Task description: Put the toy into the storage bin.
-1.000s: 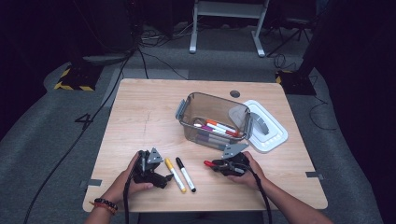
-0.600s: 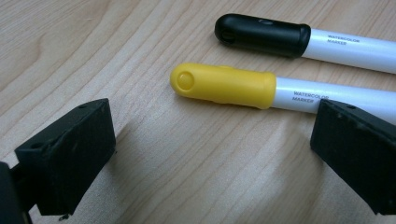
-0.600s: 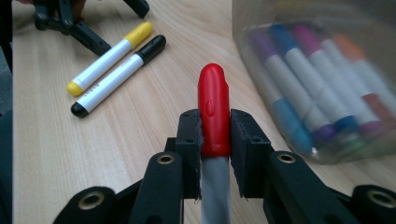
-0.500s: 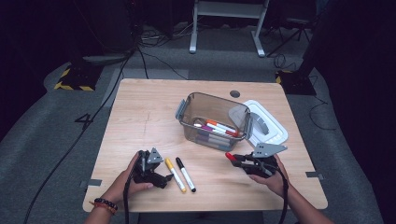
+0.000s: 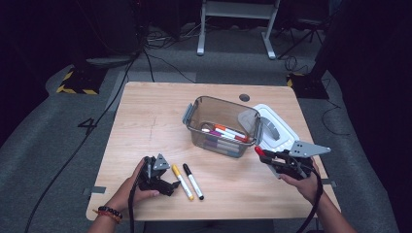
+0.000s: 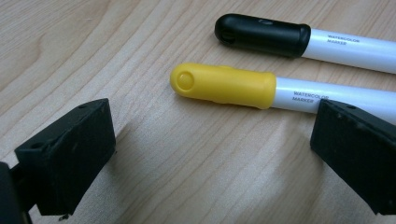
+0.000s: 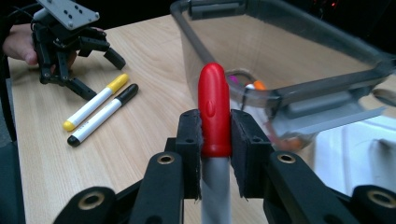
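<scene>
Two white-barrelled markers lie side by side on the pale wooden table [image 5: 145,116], a yellow-capped marker [image 5: 182,182] and a black-capped marker [image 5: 193,181], close together and roughly parallel, though whether their barrels touch is hard to tell from the high view. The left gripper [image 5: 167,184] rests on the table just beside the yellow-capped one, held by the person's left hand [image 5: 131,187]; in the left gripper view its jaws stand wide apart with nothing between them, bare wood showing in the gap, and the yellow cap [image 6: 224,86] lies just ahead with the black cap [image 6: 261,33] beyond it. The right gripper [image 5: 265,156], in the person's right hand [image 5: 301,182], is clamped on a red-capped marker [image 7: 214,109], its jaws pressing both sides of the cap's lower part so that the red tip sticks out ahead. That marker is held off the table, just beside the near right corner of the translucent grey plastic box [image 5: 194,114], which stands open at mid-table with several coloured markers [image 5: 228,133] lying in its bottom. A white lid [image 5: 279,128] lies flat on the table beside the box's right side.
</scene>
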The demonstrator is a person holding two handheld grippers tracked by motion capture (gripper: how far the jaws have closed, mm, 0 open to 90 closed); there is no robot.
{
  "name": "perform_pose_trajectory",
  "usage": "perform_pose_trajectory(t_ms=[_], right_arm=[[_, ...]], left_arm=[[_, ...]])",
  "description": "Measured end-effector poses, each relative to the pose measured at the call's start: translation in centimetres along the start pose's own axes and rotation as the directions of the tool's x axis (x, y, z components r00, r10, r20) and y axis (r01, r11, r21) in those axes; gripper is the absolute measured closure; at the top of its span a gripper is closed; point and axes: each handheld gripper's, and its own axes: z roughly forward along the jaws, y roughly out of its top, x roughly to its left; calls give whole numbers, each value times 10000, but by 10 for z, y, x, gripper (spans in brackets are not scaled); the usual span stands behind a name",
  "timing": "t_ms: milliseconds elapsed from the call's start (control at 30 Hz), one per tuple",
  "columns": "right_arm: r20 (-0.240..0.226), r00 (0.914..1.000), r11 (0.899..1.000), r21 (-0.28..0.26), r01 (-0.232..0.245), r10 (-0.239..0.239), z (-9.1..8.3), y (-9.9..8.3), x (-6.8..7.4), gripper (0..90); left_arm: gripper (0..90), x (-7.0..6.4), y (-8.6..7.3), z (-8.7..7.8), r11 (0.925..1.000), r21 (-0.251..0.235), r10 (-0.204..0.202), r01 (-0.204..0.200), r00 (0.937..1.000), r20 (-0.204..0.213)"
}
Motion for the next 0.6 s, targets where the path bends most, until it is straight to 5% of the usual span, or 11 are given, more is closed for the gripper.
perform_pose_trajectory(t_ms=[300,600], right_arm=[[539,9979,9992,-169,367,-358,-21,32,-19,747],[590,9958,9974,-164,707,-696,-8,82,-36,746]], left_arm=[[3,0,0,0,10000,1,9,-9,10000,-5],[3,0,0,0,10000,4,10,-10,10000,-4]])
